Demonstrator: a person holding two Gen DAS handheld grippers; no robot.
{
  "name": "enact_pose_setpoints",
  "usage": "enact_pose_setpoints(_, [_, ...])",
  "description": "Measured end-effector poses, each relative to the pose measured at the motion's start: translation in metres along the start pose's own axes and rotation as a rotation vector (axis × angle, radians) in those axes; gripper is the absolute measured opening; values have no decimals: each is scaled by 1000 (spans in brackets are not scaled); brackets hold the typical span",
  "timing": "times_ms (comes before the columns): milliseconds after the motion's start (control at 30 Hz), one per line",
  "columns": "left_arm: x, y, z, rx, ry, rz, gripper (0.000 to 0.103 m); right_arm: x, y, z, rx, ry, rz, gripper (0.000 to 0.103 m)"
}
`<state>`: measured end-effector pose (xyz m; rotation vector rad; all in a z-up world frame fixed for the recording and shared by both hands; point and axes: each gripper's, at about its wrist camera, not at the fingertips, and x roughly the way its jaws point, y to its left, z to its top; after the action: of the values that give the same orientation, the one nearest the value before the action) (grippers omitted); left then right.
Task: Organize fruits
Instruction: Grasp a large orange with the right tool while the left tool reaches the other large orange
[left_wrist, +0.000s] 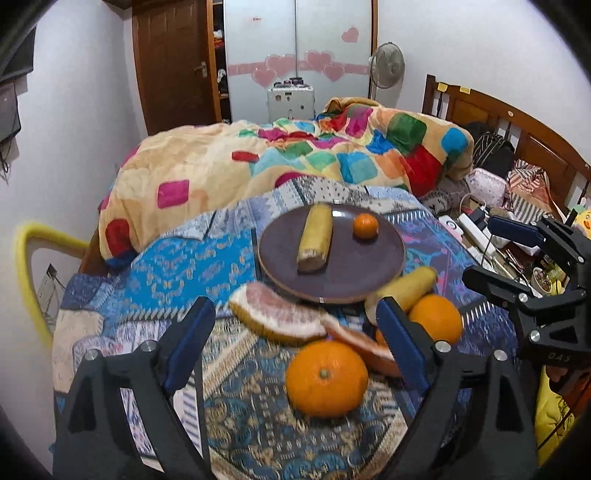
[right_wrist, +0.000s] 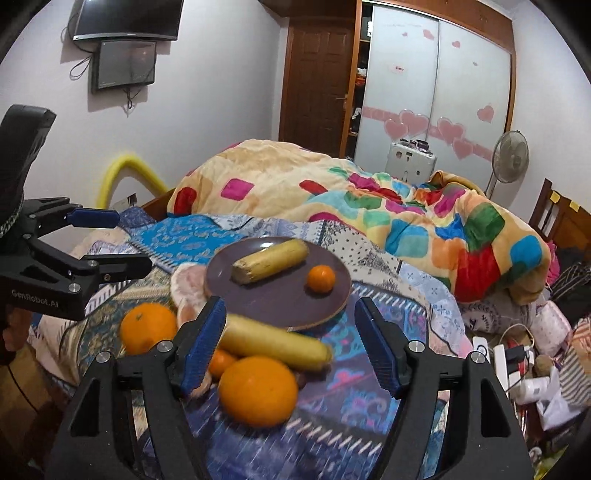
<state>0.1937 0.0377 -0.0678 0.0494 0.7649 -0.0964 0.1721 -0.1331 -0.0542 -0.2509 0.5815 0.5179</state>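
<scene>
2 tools hover over the bed (left_wrist: 177, 173), left tool (left_wrist: 295, 325) and right tool (right_wrist: 291, 332) both spread wide and holding nothing. On the patterned cloth (left_wrist: 229, 417), a dark plate (left_wrist: 354, 273) carries 1 yellow fruit (left_wrist: 315, 236) and 1 small mandarin (left_wrist: 365, 226); beside it lie pomelo wedges (left_wrist: 280, 314), another yellow fruit (right_wrist: 275, 341) and 2 big oranges (left_wrist: 327, 378), (right_wrist: 258, 393).

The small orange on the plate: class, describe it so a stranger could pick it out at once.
Find the bed with the patterned cloth, then the dark round plate on it. The small orange sits on the plate beside a yellow stick. It is the only orange on the plate, and smaller than the oranges lying on the cloth.
</scene>
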Motion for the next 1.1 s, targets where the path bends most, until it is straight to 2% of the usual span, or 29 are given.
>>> enact_pose_setpoints(267, [2,-8,-35,-12,44,-5,90,1,6,-27,44,40,46,69])
enact_pose_setpoints(500, [16,-12,-56,-18,84,-14,91,24,6,-48,95,103,70,69])
enact_pose_setpoints(767, [41,-11,-66,-42,129,-35,91,34,5,-59,122,131,77,69])
enact_pose_setpoints(1000, [48,-11,-66,-51,116,-41,90,45,2,-61,142,154,100,69])
enact_pose_setpoints(1100, [48,-12,-66,-42,109,-44,81,49,4,-63,143,165,111,69])
